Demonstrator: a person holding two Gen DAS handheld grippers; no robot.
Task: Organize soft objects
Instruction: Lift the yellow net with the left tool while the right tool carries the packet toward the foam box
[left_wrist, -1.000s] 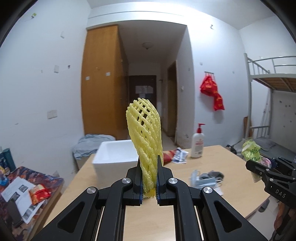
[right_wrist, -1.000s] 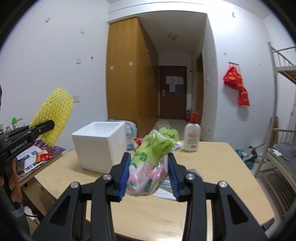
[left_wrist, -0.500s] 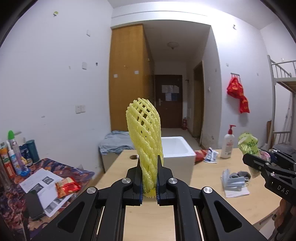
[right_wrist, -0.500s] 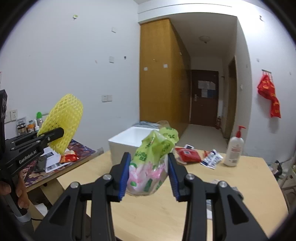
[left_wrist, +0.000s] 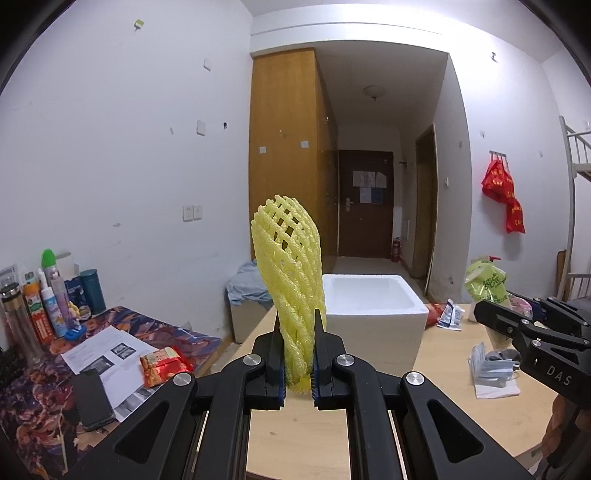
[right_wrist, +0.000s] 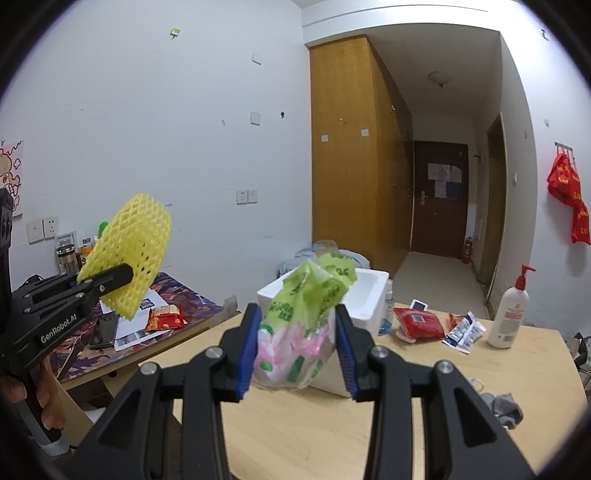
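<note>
both items carried, view swung toward the side desk

left gripper is clamped on the yellow foam net, frame centre. right gripper is clamped on the green tissue pack. since a second ago the white foam box has shifted from left of centre to right of centre. nothing dropped in yet; box is judged the likely target.

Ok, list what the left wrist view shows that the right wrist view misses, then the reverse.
Left wrist only: stacked blue face masks on the wooden table.
Right wrist only: a flat red packet and a cartoon poster.
Both: the yellow foam net sleeve clamped in the left gripper, the green-and-pink plastic pack in the right gripper, the white foam box.
</note>
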